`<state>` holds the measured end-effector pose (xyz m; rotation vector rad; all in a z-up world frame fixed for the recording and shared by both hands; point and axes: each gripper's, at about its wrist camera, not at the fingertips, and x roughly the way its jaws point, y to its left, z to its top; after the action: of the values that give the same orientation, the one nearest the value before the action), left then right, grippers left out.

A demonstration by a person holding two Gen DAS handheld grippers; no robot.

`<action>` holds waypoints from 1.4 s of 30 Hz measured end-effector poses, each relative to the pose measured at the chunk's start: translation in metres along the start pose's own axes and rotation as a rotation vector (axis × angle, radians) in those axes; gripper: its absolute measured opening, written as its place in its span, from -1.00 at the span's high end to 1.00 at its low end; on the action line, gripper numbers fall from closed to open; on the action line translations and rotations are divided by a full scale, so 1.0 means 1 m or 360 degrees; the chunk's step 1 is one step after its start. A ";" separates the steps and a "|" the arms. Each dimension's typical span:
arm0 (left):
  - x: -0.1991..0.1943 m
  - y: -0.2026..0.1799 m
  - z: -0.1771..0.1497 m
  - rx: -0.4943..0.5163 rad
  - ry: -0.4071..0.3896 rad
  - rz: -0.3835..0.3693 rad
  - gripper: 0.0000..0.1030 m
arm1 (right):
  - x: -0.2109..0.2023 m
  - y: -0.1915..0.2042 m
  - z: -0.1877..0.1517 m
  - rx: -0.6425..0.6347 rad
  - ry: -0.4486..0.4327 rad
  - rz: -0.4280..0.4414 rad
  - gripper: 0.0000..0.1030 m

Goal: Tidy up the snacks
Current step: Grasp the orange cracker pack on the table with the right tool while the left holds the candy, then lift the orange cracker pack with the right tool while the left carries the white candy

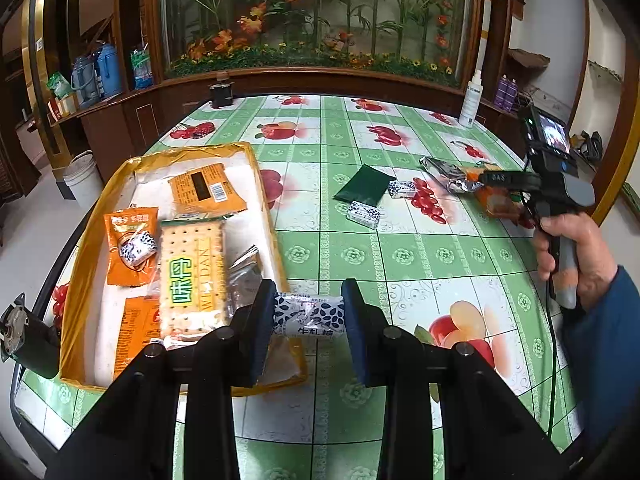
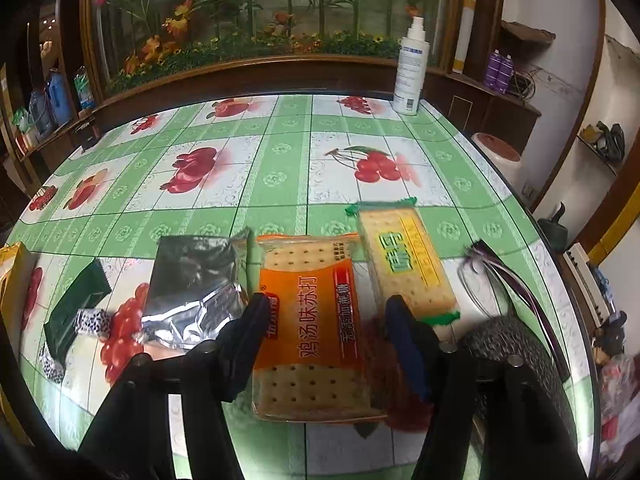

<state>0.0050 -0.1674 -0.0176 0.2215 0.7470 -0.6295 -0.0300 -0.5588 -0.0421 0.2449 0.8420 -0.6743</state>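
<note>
Loose on the surface (image 2: 280, 152) lie two cracker packs, orange (image 2: 316, 320) between the right gripper (image 2: 328, 320)'s spread fingers, green-edged (image 2: 404, 256) beside it, while the left gripper (image 1: 308, 314) pinches one candy (image 1: 309, 315).

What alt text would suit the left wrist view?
The left gripper clamps a blue-and-white wrapped candy beside a yellow box already holding snack packets. More snacks lie across the green fruit-print tablecloth, near the right gripper.

light: soft, even daylight, pretty bright
shadows: faint, almost none
glare: crinkled silver foil packet (image 2: 192, 300) shines a bit
edges: heavy fisheye bend, dark corners
blur: right edge smeared, middle sharp
</note>
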 end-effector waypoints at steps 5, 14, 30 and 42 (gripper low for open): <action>0.005 -0.002 -0.001 0.0002 0.0021 0.0002 0.41 | 0.000 0.005 0.002 -0.0018 0.0025 -0.0019 -0.28; 0.012 -0.004 0.007 -0.0003 0.0018 -0.0047 0.41 | 0.019 0.009 -0.002 -0.0019 0.0070 -0.0022 -0.09; 0.063 0.001 0.032 -0.0023 0.0200 -0.0172 0.41 | 0.014 0.072 -0.007 -0.0349 -0.0012 0.0307 -0.08; -0.026 0.009 -0.053 -0.0264 0.0107 -0.0080 0.40 | -0.031 0.147 -0.056 -0.0695 -0.0004 0.0534 -0.08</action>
<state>-0.0341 -0.1272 -0.0375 0.0716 0.8672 -0.6068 0.0150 -0.4068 -0.0640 -0.0117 0.8977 -0.1681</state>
